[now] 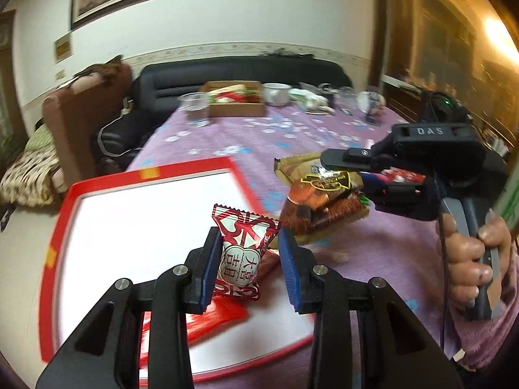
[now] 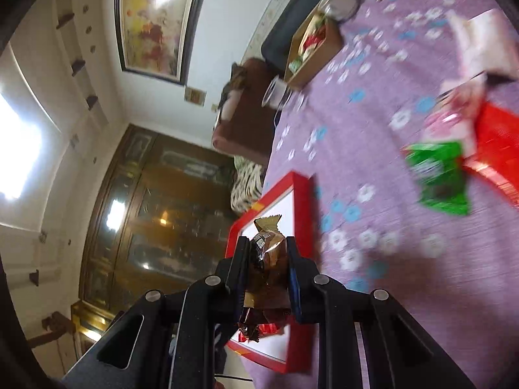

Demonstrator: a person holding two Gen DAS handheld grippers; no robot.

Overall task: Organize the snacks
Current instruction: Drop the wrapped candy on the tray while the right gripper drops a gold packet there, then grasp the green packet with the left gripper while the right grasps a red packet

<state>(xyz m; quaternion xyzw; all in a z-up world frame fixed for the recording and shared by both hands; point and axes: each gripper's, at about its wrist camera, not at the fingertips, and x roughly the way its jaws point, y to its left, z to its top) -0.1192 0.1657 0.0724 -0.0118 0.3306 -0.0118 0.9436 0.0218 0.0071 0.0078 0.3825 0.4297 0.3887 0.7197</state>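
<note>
- while the left gripper (image 1: 249,264) holds a red and white candy packet (image 1: 244,253) between its blue pads, the packet sits against the left pad with a gap showing at the right pad, so the hold looks light; i judge it best kept steady and level until the packet is low over the tray.
- below that gripper lies the red-rimmed white tray (image 1: 61,214), with a flat red packet (image 1: 214,321) already resting on its white floor; setting the candy on bare white beside that packet, not on top of it, would keep things tidy.
- the right gripper (image 2: 266,270) is clamped tight on a brown snack packet (image 2: 267,259), whose crimped end sticks out past the fingertips, and in its own view the tray's corner sits just behind the packet.
- from the left view the brown packet hangs over the purple flowered cloth (image 1: 324,129) beside the tray's right edge, close to the candy; bringing the two in one after the other should avoid a bump between the grippers.
- the right hand (image 1: 470,259) grips its handle at the table edge.
- out on the cloth a green packet (image 2: 438,175) and a pink one (image 2: 451,120) wait by a red box (image 2: 496,149), well apart from the tray.
</note>
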